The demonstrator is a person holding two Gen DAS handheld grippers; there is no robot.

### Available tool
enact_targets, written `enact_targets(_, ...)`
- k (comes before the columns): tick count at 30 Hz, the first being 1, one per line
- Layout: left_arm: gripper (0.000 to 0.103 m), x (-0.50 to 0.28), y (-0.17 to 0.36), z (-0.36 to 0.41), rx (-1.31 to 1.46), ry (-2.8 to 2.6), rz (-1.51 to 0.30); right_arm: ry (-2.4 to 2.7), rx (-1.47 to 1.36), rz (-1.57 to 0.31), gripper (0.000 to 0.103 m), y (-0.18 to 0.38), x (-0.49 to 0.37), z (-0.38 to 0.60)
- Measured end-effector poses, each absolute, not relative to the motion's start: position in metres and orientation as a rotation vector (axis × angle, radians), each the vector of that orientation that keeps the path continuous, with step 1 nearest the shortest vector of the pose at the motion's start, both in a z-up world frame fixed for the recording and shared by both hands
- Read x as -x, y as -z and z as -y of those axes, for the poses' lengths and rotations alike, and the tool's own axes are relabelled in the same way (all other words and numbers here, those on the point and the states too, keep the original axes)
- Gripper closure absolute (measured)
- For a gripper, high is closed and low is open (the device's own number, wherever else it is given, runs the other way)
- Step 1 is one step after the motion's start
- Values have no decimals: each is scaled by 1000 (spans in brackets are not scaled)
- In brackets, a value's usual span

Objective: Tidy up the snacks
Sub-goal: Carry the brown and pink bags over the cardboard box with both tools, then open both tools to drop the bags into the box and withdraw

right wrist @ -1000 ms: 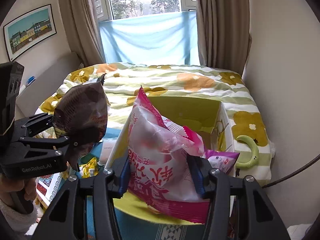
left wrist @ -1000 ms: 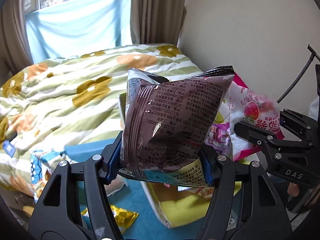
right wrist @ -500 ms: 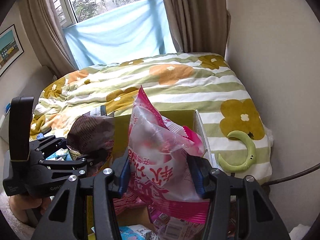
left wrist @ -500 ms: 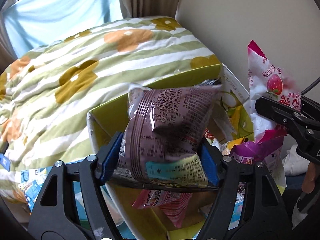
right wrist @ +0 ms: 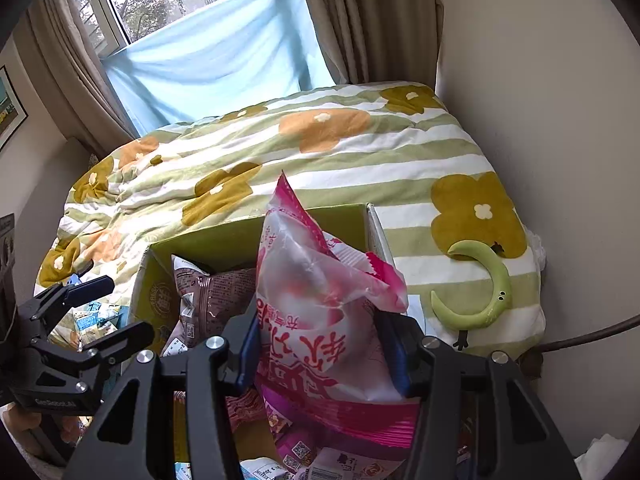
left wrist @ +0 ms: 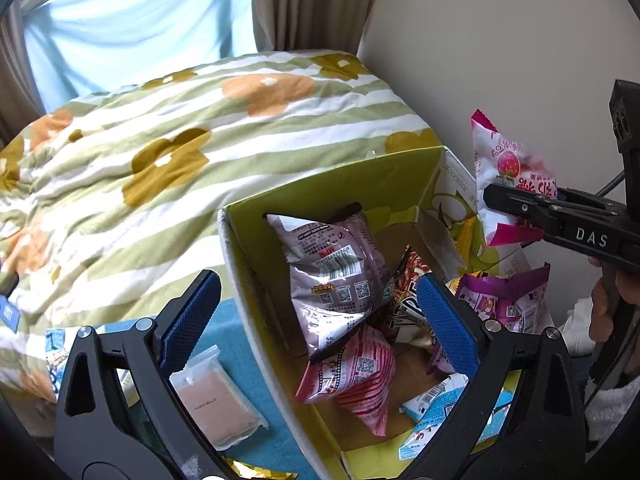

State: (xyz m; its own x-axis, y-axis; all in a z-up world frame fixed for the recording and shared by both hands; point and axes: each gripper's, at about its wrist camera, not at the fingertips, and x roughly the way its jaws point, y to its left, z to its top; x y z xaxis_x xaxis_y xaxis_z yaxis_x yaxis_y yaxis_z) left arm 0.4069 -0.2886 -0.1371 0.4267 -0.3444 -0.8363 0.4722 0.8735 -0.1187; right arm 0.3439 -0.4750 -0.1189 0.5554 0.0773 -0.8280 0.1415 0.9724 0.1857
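Left gripper [left wrist: 316, 316] opening, nothing between its pads, brown crinkled foil snack bag [left wrist: 336, 280] below in yellow-green cardboard box [left wrist: 236, 264]; right gripper [right wrist: 324, 344] clamped on pink-and-white plastic strawberry snack bag [right wrist: 320, 300]: lower over box, then release.

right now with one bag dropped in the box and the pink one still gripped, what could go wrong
1. The brown snack bag leans on end against the cardboard box wall; it may topple or crowd the space left.
2. The left gripper, jaws opening and empty, straddles the box wall and could snag it.
3. The right gripper holds the pink strawberry bag near the far wall; released there, it might slip outside.
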Motion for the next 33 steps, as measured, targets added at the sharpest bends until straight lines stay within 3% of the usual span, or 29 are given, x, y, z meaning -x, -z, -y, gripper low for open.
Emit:
enact_targets(10, 5, -397, 146, 255, -107, 460, -1038, 22, -239, -1047, 53, 137, -378, 466)
enact_targets(12, 5, -396, 147, 250, -97, 449, -1041, 14, -275, -1039, 41, 142, -381, 466)
enact_targets(14, 5, -395, 147, 246, -89, 438, -1042, -18, -331, -1027, 2, 144, -381, 466)
enact_targets(15, 5, -394, 148, 245, -86, 432, -1043, -32, -350, -1014, 0, 143, -379, 466)
enact_targets(23, 5, -380, 141, 238, -61, 413, -1028, -50, -271, -988, 0, 132, -362, 454)
enact_targets(33, 5, -337, 79, 219, -55, 375, -888, -62, -214, -902, 0, 77, -319, 443)
